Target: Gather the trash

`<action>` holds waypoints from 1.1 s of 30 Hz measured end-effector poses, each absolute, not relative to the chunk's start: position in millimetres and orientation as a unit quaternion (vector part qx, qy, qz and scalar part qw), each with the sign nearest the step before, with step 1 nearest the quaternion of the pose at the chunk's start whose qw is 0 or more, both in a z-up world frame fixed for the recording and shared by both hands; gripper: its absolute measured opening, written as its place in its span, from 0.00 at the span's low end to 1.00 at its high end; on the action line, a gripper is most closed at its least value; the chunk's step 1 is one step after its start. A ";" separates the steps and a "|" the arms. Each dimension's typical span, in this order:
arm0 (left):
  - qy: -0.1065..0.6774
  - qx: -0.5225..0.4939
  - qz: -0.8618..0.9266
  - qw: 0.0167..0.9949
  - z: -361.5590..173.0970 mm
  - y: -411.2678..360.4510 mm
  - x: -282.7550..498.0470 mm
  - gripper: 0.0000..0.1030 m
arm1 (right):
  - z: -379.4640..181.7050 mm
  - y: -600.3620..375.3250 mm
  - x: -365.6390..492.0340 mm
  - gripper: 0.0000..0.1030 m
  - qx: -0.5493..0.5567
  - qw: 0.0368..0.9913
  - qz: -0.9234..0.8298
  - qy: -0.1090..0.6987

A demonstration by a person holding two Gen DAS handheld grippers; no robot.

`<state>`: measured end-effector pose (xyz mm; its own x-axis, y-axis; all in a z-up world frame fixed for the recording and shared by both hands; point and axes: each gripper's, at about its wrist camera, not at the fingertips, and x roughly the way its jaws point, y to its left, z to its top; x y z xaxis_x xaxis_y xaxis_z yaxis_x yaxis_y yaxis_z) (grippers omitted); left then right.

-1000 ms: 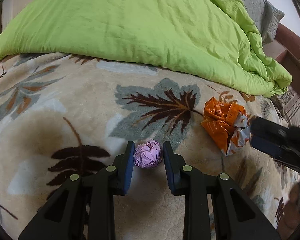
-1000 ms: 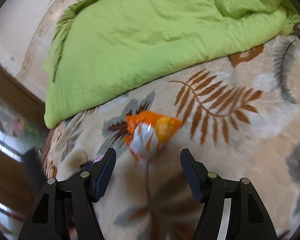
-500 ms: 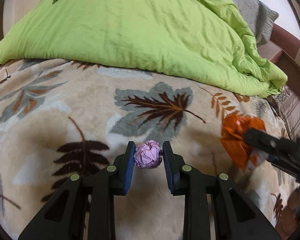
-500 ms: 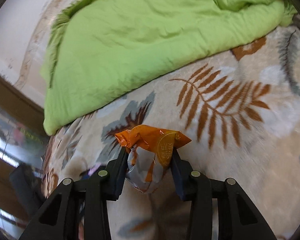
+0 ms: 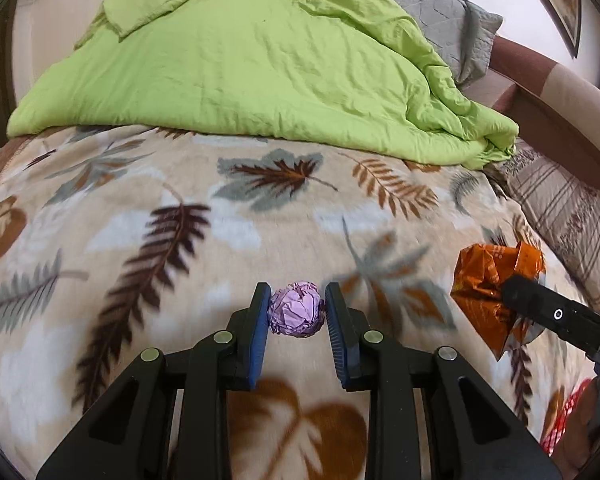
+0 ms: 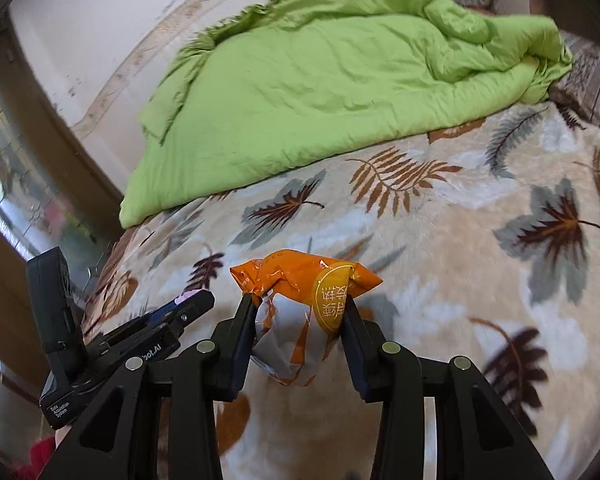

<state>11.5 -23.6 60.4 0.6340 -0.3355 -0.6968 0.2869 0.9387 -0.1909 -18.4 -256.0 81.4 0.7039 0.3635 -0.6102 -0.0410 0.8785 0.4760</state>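
Observation:
My left gripper (image 5: pixel 296 308) is shut on a crumpled purple paper ball (image 5: pixel 296 314) and holds it above the leaf-patterned blanket (image 5: pixel 148 200). My right gripper (image 6: pixel 300 308) is shut on a crumpled orange and silver snack wrapper (image 6: pixel 300 300), also lifted off the blanket. In the left wrist view the wrapper (image 5: pixel 488 288) shows at the right, pinched by the right gripper's black finger (image 5: pixel 540 308). In the right wrist view the left gripper (image 6: pixel 180 306) shows at the lower left with a bit of purple paper at its tip.
A rumpled green duvet (image 5: pixel 260 64) covers the far half of the bed. A grey pillow (image 5: pixel 440 12) lies behind it. A brown headboard (image 5: pixel 548 80) and striped sheet (image 5: pixel 572 216) run along the right. A dark wooden frame (image 6: pixel 52 120) stands at the bed's left side.
My right gripper closed on the orange wrapper and lifted it. My left gripper closed tighter on the purple ball. Both pulled back and up from the blanket.

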 end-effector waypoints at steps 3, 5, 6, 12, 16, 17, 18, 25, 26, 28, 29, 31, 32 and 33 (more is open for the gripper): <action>0.385 -0.023 -0.163 0.908 62.2 -23.8 -15.9 0.26 | 82.1 -253.6 -46.8 0.43 0.201 0.902 0.115 0.364; 0.378 -0.007 -0.156 0.912 63.3 -26.5 -34.0 0.26 | 80.5 -253.0 -60.6 0.43 0.193 0.904 0.115 0.363; 0.378 -0.004 -0.154 0.913 63.3 -27.0 -41.7 0.26 | 79.7 -253.0 -67.6 0.43 0.191 0.905 0.116 0.362; 0.384 0.011 -0.148 0.911 57.3 -33.6 -77.4 0.26 | 77.4 -256.9 -100.5 0.43 0.183 0.910 0.107 0.357; 0.367 0.026 -0.134 0.920 60.4 -32.9 -96.3 0.26 | 82.2 -260.5 -113.2 0.43 0.178 0.915 0.098 0.349; 0.364 0.032 -0.132 0.922 60.6 -33.5 -101.0 0.26 | 83.4 -260.0 -117.4 0.43 0.176 0.916 0.096 0.346; 0.362 0.036 -0.131 0.922 60.4 -34.0 -103.1 0.26 | 84.3 -259.7 -121.3 0.43 0.174 0.918 0.095 0.344; 0.352 0.052 -0.130 0.926 59.7 -37.8 -107.1 0.26 | 83.8 -257.7 -129.2 0.43 0.172 0.918 0.093 0.345; 0.350 0.052 -0.129 0.926 60.1 -37.9 -107.7 0.26 | 83.2 -258.9 -129.0 0.43 0.175 0.917 0.093 0.346; 0.350 0.053 -0.130 0.926 59.4 -37.2 -107.3 0.26 | 82.0 -261.0 -128.1 0.43 0.180 0.916 0.091 0.347; 0.350 0.052 -0.129 0.926 59.5 -37.3 -107.6 0.26 | 81.7 -261.1 -127.9 0.43 0.181 0.916 0.091 0.347; 0.352 0.051 -0.130 0.926 59.3 -37.1 -107.3 0.26 | 81.3 -260.7 -127.4 0.43 0.180 0.916 0.091 0.348; 0.352 0.051 -0.130 0.925 58.6 -36.9 -107.0 0.26 | 81.3 -261.0 -127.6 0.43 0.180 0.915 0.092 0.348; 0.352 0.051 -0.130 0.926 58.3 -36.6 -106.5 0.26 | 81.2 -261.0 -127.3 0.43 0.179 0.915 0.093 0.349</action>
<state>-106.5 -36.6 58.3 0.7184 -0.2042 -0.6650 0.2753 0.9613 0.0022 -127.3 -261.0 81.2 0.7399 0.2943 -0.6050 -0.0450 0.9189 0.3919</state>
